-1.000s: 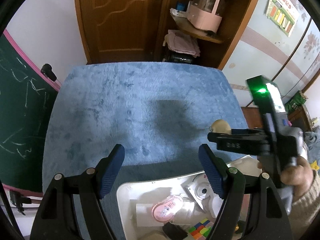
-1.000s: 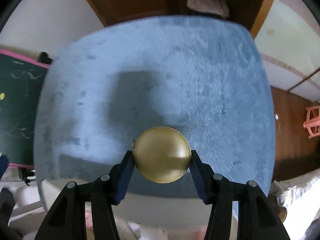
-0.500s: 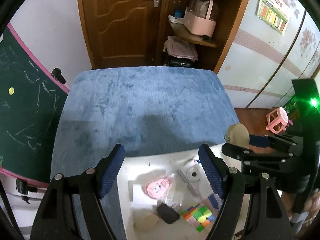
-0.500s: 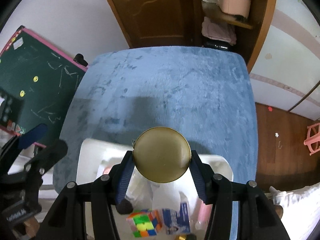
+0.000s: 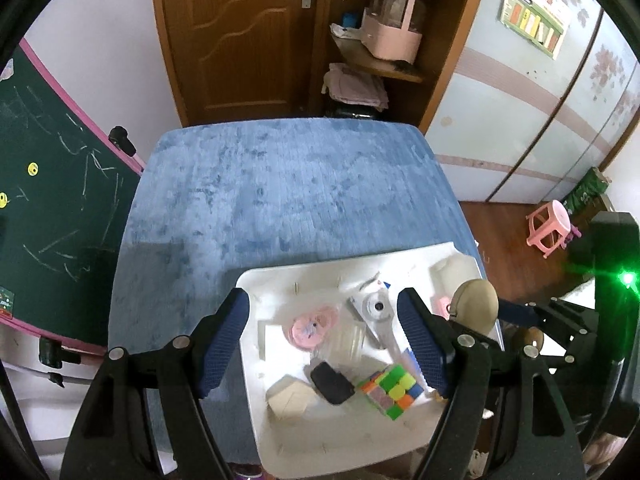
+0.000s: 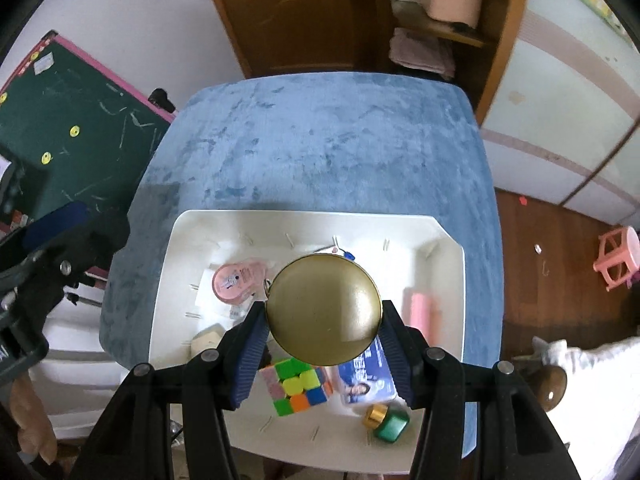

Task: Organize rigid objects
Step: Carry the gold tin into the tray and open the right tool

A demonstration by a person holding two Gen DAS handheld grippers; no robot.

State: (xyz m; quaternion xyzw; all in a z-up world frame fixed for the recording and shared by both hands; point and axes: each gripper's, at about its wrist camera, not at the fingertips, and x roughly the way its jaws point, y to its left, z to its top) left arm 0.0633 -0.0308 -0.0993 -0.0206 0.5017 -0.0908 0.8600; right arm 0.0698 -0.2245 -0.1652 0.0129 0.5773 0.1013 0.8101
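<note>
My right gripper (image 6: 323,320) is shut on a round brass disc (image 6: 324,308), held above a white tray (image 6: 172,248) on the blue table. The disc also shows in the left wrist view (image 5: 476,304), at the tray's right edge. The tray (image 5: 256,276) holds a colour cube (image 6: 296,388), a pink round case (image 6: 236,282), a blue card (image 6: 368,376), a green bottle with a gold cap (image 6: 386,420) and a black fob (image 5: 332,382). My left gripper (image 5: 324,344) is open and empty above the tray's left half.
The blue plush table (image 5: 288,188) stretches beyond the tray. A green chalkboard (image 5: 44,184) leans at the left. A wooden door and shelf (image 5: 360,40) stand behind the table. A pink stool (image 5: 550,228) is on the floor at the right.
Both grippers have pulled back and risen, so the whole tray has come into view below them. The right gripper still holds the brass disc.
</note>
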